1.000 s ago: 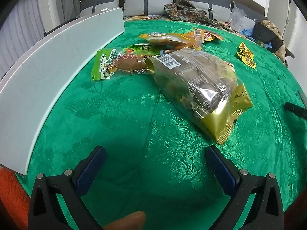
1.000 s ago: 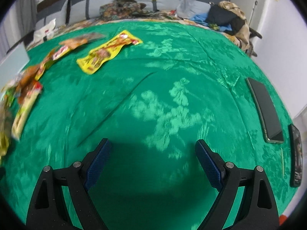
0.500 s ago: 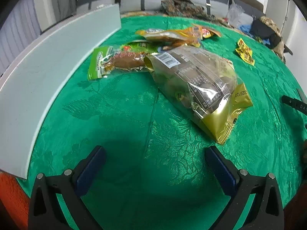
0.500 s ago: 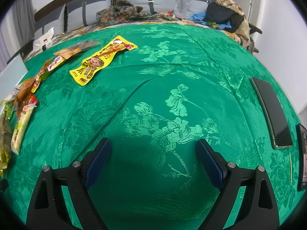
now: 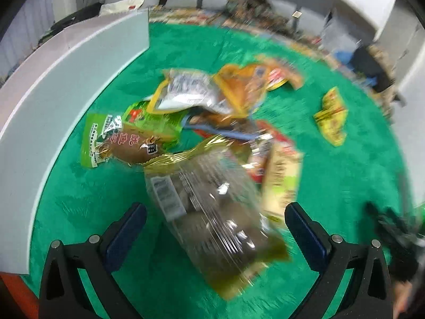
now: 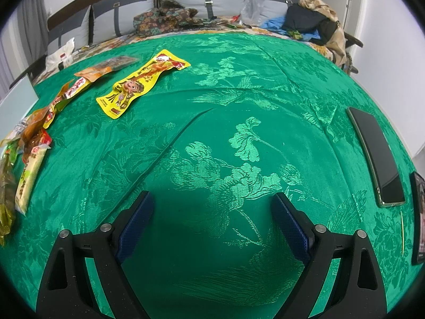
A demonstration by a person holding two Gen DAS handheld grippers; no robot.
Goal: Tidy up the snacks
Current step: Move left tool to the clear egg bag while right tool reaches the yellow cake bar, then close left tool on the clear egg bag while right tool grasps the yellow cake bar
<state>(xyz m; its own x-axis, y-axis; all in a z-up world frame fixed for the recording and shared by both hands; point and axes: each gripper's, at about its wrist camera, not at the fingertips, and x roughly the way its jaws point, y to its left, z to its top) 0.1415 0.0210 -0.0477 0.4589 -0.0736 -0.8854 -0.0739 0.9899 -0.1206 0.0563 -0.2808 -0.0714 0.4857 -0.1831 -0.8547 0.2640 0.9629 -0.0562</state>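
we've got the left gripper [image 5: 215, 220] spread wide around the clear snack bag [image 5: 212, 212] on the green cloth [image 5: 345, 172] | bag's long axis runs gold top far-left to near-right | right gripper [image 6: 212, 210] wide open, holding nothing

The left gripper [image 5: 215, 222] has its blue-padded jaws spread wide on either side of a blurred clear-and-gold snack bag [image 5: 212, 212], with a green packet [image 5: 117, 138] beyond the left finger and a white box wall [image 5: 66, 79] farther left.
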